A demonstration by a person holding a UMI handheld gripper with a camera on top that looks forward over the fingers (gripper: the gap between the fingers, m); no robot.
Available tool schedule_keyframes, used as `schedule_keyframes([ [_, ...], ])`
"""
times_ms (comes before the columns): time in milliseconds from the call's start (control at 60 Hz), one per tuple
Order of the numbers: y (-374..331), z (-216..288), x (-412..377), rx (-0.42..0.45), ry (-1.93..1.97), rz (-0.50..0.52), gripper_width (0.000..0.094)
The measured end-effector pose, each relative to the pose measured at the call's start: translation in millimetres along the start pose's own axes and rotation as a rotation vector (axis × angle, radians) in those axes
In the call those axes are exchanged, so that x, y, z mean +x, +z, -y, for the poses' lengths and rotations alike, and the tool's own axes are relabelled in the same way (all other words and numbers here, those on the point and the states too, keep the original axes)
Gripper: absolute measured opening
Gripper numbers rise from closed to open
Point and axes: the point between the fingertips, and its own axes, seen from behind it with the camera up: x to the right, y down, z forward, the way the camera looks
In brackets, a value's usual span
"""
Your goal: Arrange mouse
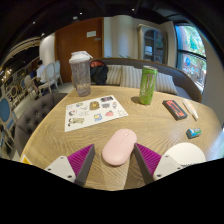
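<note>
A pale pink mouse (119,146) lies on the round wooden table (150,122), between my two fingers and just ahead of their tips. My gripper (115,160) is open, its purple pads (80,159) on either side of the mouse's near end, with a gap showing at each side. The mouse rests on the table on its own.
A sheet with coloured pictures (95,112) lies beyond the mouse to the left. A clear tumbler (80,74) and a green cup (148,85) stand farther back. A dark remote (175,109), a small blue thing (193,132) and a white round thing (186,153) are to the right.
</note>
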Motion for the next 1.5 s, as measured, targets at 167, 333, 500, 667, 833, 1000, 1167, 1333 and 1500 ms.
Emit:
schedule_keyframes([
  [167,17.5,14.0,-1.0,0.021,0.006,-0.012,0.0610],
  [333,14.5,13.7,-0.1,0.031,0.025,-0.019,0.0429],
  [500,-64.9,71.4,12.6,0.256,-0.038,-0.028,0.0398],
  [667,-165.0,101.0,91.0,0.395,-0.014,-0.131,0.0396],
  [833,-166.2,25.1,190.6,0.267,0.077,-0.289,0.0394],
  [1000,-117.1,-46.7,201.6,0.093,0.122,-0.251,0.0397],
  [1167,-102.5,-71.9,205.9,0.036,0.146,-0.235,0.0455],
  [1333,-106.4,-64.9,201.0,0.052,0.209,-0.173,0.0870],
  [1500,-158.3,-55.2,192.4,0.152,0.224,-0.143,0.0841],
])
